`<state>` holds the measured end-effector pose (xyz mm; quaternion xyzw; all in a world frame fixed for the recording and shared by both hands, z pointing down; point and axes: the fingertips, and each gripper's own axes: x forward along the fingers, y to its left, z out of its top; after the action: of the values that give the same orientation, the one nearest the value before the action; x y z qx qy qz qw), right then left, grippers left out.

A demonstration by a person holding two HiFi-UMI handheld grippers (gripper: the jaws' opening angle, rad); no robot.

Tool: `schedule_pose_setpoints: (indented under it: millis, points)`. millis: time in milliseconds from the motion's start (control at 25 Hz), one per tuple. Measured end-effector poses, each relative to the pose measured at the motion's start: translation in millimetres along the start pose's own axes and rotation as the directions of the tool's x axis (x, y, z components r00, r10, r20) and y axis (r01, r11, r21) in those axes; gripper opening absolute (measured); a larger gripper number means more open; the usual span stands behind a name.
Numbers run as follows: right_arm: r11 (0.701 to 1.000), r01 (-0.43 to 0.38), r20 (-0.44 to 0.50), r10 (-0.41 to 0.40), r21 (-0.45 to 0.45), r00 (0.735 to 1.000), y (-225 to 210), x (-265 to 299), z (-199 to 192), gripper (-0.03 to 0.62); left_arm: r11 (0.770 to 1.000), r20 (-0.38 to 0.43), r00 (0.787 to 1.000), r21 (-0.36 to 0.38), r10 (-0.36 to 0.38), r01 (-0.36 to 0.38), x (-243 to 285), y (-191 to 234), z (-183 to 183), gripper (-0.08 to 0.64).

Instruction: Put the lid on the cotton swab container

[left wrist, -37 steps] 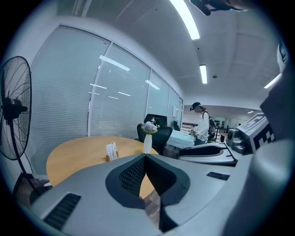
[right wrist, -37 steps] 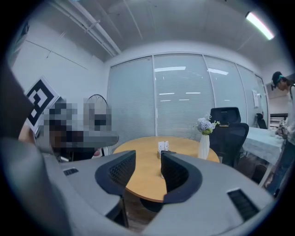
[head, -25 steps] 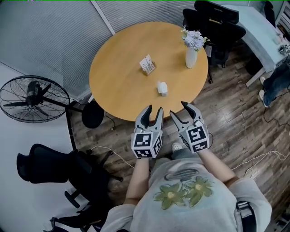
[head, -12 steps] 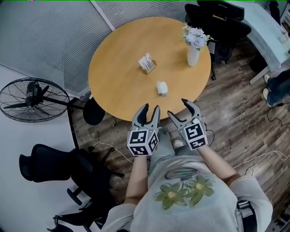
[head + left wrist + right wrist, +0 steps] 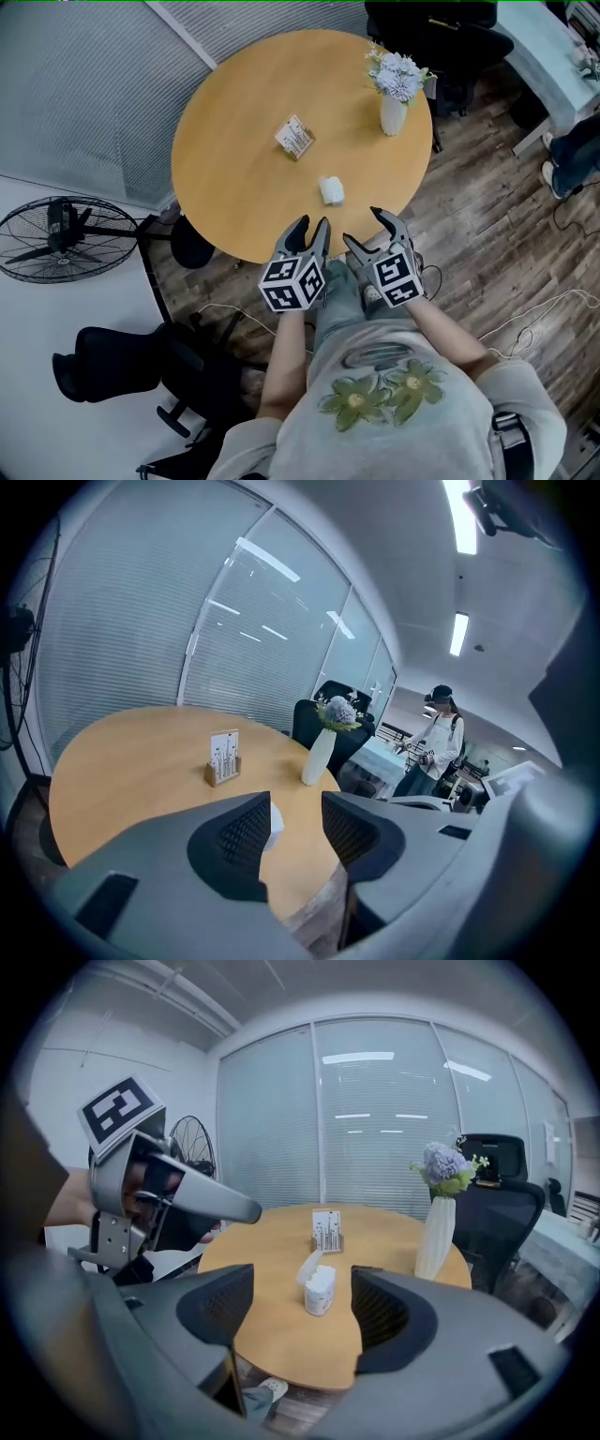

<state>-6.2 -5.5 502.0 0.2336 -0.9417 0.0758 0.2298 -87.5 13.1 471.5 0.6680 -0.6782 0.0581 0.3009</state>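
Cotton swab container [image 5: 332, 190] stands near the table [image 5: 234, 141] edge, lid [image 5: 308, 1267] raised. Likely light, tippy plastic: steady its body. Left gripper [image 5: 312, 228] half-spread, empty; right gripper [image 5: 364, 228] opening, empty.

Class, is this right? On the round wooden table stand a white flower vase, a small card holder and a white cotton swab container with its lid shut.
Not quite: the lid of the white cotton swab container is tipped up, open, as the right gripper view shows. The white flower vase and small card holder stand on the round wooden table.
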Motion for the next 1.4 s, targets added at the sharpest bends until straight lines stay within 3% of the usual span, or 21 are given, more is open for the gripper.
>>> schedule_pose_setpoints:
  millis: [280,440,920,1120,1400]
  points:
    - [0.999,0.023,-0.069,-0.021,0.024,0.997,-4,39,-15,0.331,0.993,-0.105,0.993,-0.107,-0.06,0.048,31,24,-6,0.19]
    - [0.999,0.037,-0.109,-0.033,0.032,0.993,-7,57,-22,0.331,0.992,-0.156,0.985,-0.111,-0.077,0.06,47,34,-7,0.19]
    - [0.998,0.061,-0.218,-0.053,0.026,0.974,-17,106,-48,0.331,0.973,-0.297,0.942,-0.21,-0.158,0.097,90,54,-24,0.202]
    - [0.997,0.062,-0.238,-0.051,0.036,0.97,-19,118,-55,0.332,0.95,-0.332,0.918,-0.287,-0.218,0.121,100,57,-32,0.253]
    - [0.997,0.063,-0.27,-0.048,0.046,0.962,-19,130,-66,0.331,0.911,-0.365,0.889,-0.394,-0.278,0.123,113,63,-43,0.252]
